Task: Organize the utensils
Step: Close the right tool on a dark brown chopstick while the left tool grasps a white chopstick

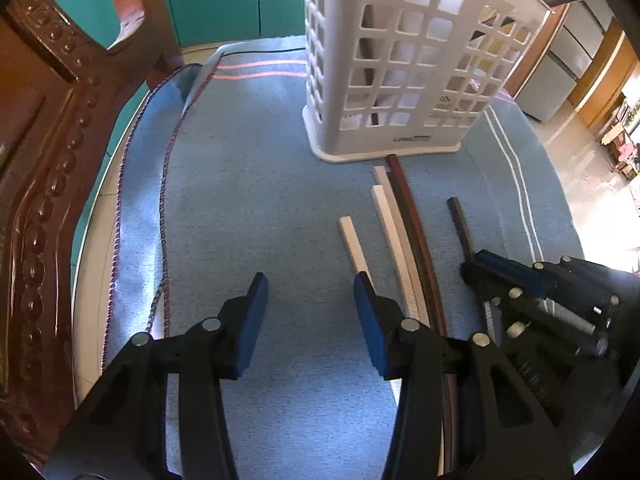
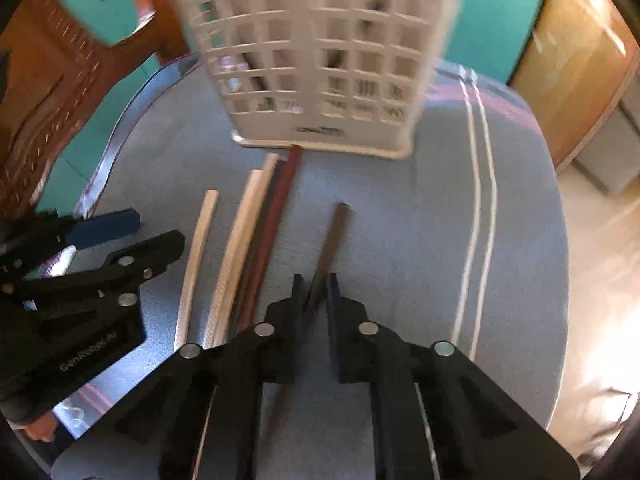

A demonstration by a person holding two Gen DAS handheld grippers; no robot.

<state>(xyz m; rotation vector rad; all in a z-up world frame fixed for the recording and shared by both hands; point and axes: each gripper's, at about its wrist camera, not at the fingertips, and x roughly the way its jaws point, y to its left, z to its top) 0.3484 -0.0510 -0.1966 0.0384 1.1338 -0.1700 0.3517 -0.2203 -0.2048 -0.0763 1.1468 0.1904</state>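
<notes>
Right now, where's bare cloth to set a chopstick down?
Free: blue cloth left of the white chopsticks, up to its braided hem; also right of the dark chopstick, toward the white stripes. Crowded: before the white lattice holder.

basket (image 1: pixel 400 80) on cloth (image 1: pixel 260 200), rear | chopsticks (image 1: pixel 396 240) before basket | lone chopstick (image 1: pixel 458 222) right of them

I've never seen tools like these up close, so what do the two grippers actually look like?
Both are matte black plastic with angular, cut-out linkage arms joined by round silver pins. The left gripper has flat blue pads on its fingers. White lettering marks its side in the right wrist view. The right gripper looks alike.
</notes>
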